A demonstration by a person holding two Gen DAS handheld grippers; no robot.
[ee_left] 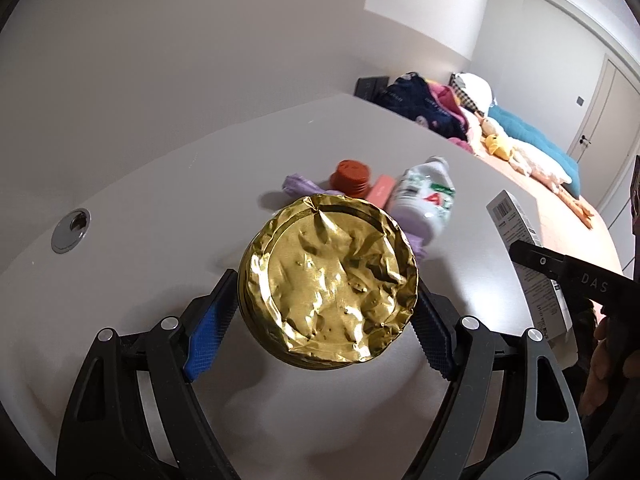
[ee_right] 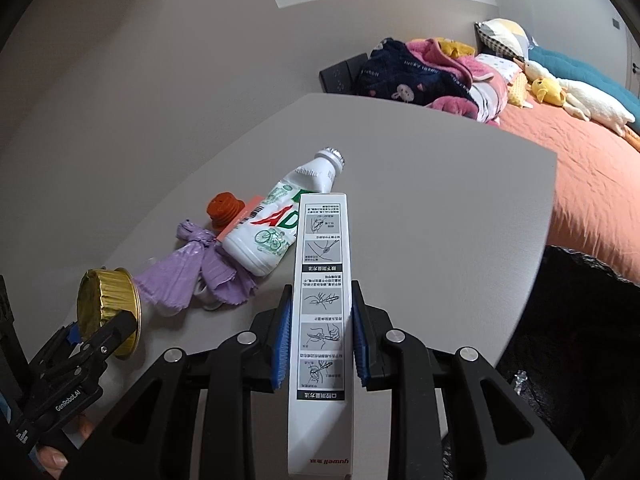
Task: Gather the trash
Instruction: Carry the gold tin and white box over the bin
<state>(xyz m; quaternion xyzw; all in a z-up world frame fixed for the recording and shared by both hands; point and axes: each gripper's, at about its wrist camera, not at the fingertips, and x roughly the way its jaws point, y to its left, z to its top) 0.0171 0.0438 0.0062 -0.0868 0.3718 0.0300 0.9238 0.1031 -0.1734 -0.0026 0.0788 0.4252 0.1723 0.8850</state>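
My left gripper (ee_left: 326, 300) is shut on a gold foil cup (ee_left: 328, 284) and holds it above the grey table (ee_left: 160, 208). The cup also shows in the right wrist view (ee_right: 106, 308). My right gripper (ee_right: 320, 332) is shut on a long white box (ee_right: 322, 320) with printed instruction pictures; the box also shows in the left wrist view (ee_left: 528, 260). On the table lie a white plastic bottle (ee_right: 280, 228), a crumpled purple bag (ee_right: 192, 276), an orange cap (ee_right: 224, 208) and a small pink carton (ee_left: 380, 190).
A round cable grommet (ee_left: 70, 230) sits in the table at the left. A bed with an orange sheet (ee_right: 592, 184), piled clothes (ee_right: 420, 76) and plush toys (ee_right: 560, 92) stands beyond the table. A dark bag (ee_right: 580, 320) lies by the table's right edge.
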